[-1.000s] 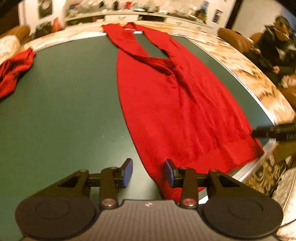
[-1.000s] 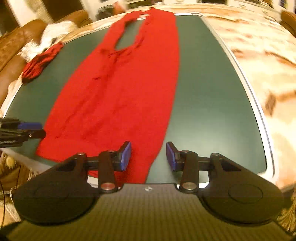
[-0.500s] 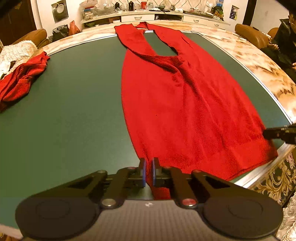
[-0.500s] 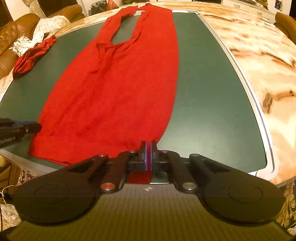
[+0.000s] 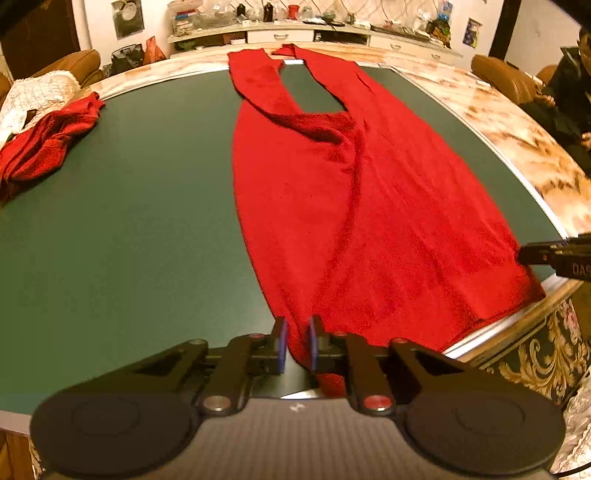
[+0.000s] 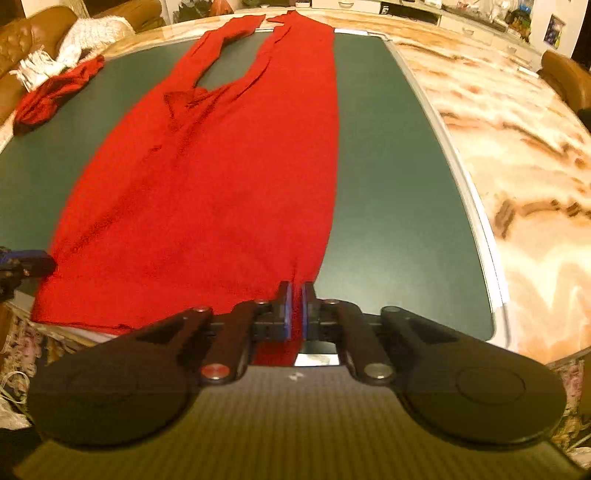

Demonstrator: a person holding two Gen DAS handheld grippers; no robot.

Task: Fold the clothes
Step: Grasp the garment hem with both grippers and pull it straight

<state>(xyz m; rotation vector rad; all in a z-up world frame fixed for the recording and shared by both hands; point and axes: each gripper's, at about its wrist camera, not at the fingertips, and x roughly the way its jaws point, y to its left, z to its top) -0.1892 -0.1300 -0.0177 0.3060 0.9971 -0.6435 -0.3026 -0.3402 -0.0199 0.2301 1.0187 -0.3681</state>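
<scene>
A long red knit dress (image 5: pixel 362 206) lies flat along the green table (image 5: pixel 129 221), straps at the far end, hem at the near edge. It also shows in the right wrist view (image 6: pixel 221 177). My left gripper (image 5: pixel 296 345) is shut on the dress's near left hem corner. My right gripper (image 6: pixel 294 312) is shut on the near right hem corner. The cloth pulls up into a ridge at each grip. The right gripper's tip (image 5: pixel 546 254) shows at the right edge of the left wrist view; the left gripper's tip (image 6: pixel 26 262) at the left edge of the right wrist view.
A crumpled red garment (image 5: pixel 44 144) lies at the table's far left, beside a white knit piece (image 5: pixel 37 96) on a brown sofa. A marble border (image 6: pixel 517 147) rings the green surface. A seated person (image 5: pixel 569 96) is at the far right. A cluttered sideboard (image 5: pixel 314 29) stands behind.
Both grippers went from open to shut on the hem corners. Since half a second ago the pinched corners have lifted slightly, raising ridges in the cloth.
</scene>
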